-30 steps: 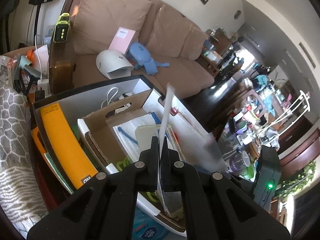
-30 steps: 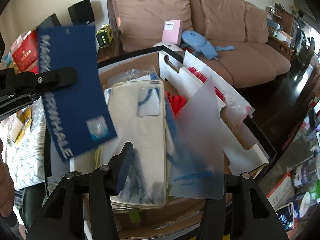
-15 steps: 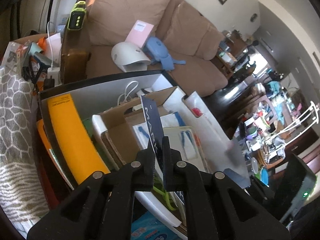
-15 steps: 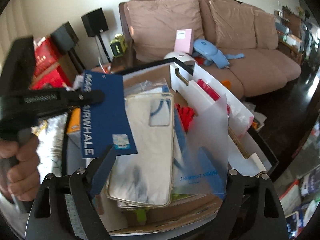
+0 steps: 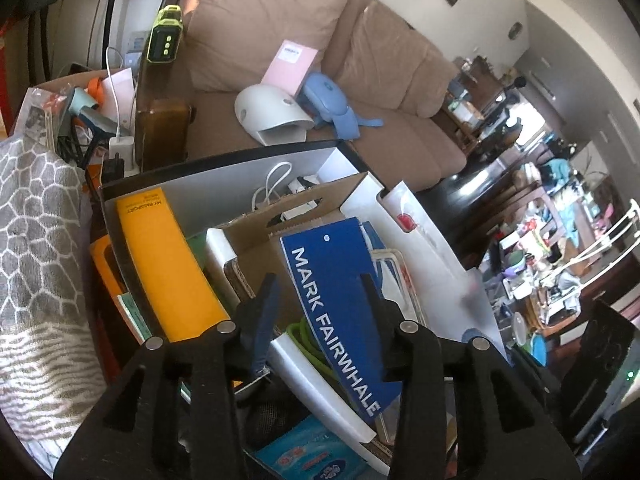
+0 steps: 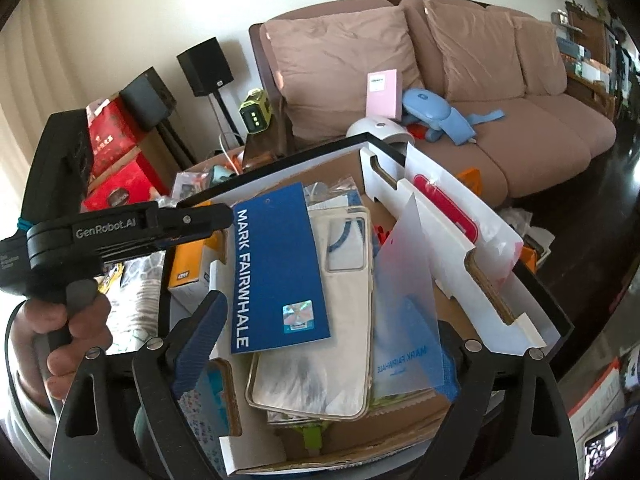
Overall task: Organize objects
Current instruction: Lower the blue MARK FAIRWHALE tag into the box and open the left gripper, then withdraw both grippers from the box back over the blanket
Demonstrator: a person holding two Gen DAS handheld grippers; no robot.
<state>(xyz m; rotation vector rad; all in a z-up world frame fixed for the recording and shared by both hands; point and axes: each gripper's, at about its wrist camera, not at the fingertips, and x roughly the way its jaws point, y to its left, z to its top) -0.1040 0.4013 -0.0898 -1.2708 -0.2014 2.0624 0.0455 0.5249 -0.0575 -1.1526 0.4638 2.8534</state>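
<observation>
A blue card (image 5: 340,312) printed MARK FAIRWHALE lies face up between the fingers of my left gripper (image 5: 318,304). Its jaws are opening and the pads do not press on the card. In the right wrist view the card (image 6: 276,276) rests on a clear phone case (image 6: 348,320) atop the pile in a white cardboard box (image 6: 440,232). The left gripper (image 6: 216,220) sits just left of the card, held by a hand (image 6: 68,332). My right gripper (image 6: 332,320) hovers wide open above the pile, holding nothing. A frosted sheet (image 6: 404,320) leans by its right finger.
An orange book (image 5: 160,260) stands at the outer box's left wall. Behind is a brown sofa (image 6: 520,120) with a white dome device (image 5: 272,108), a pink box (image 5: 290,66) and a blue gadget (image 5: 328,96). A grey patterned cloth (image 5: 36,240) is on the left, red boxes (image 6: 116,148) and speakers (image 6: 204,66) beyond.
The left jaws have parted and let go of the blue card, which has tipped from upright to flat on the pile. The right jaws have spread wide and drawn back from the phone case.
</observation>
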